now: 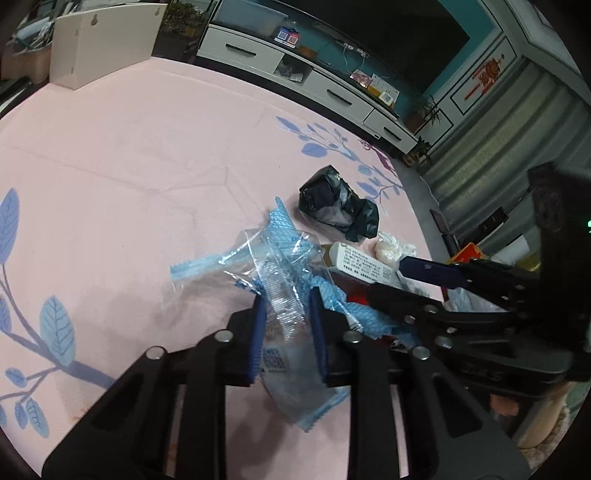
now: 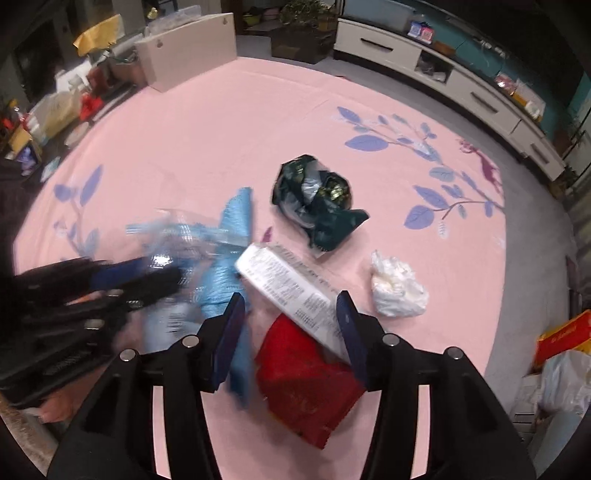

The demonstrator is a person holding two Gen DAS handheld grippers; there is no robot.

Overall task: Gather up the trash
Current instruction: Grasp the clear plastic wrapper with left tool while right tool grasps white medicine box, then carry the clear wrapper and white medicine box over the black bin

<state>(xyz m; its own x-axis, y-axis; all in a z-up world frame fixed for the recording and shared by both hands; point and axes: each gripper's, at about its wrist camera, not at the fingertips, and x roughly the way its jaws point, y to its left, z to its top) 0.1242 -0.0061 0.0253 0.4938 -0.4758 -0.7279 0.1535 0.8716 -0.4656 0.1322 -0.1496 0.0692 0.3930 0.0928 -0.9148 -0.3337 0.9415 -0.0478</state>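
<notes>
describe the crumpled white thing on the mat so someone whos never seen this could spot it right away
Start at the pink mat with blue leaf prints, and find the trash heap near its edge. At the heap's right end, right of the white carton and below the dark bag, lies the tissue wad. It is the only plain white, soft, crumpled lump, and it lies apart from the rest.

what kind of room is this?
Likely a home living room: a long white TV cabinet against a teal wall, potted plants, and a pink leaf-patterned cloth strewn with trash.

Wrapper (image 1: 284,295) between left gripper (image 1: 288,314) pads; box (image 2: 295,291) between right gripper (image 2: 291,325) fingers; bag (image 2: 317,199) ahead; tissue (image 2: 397,288) right.
</notes>
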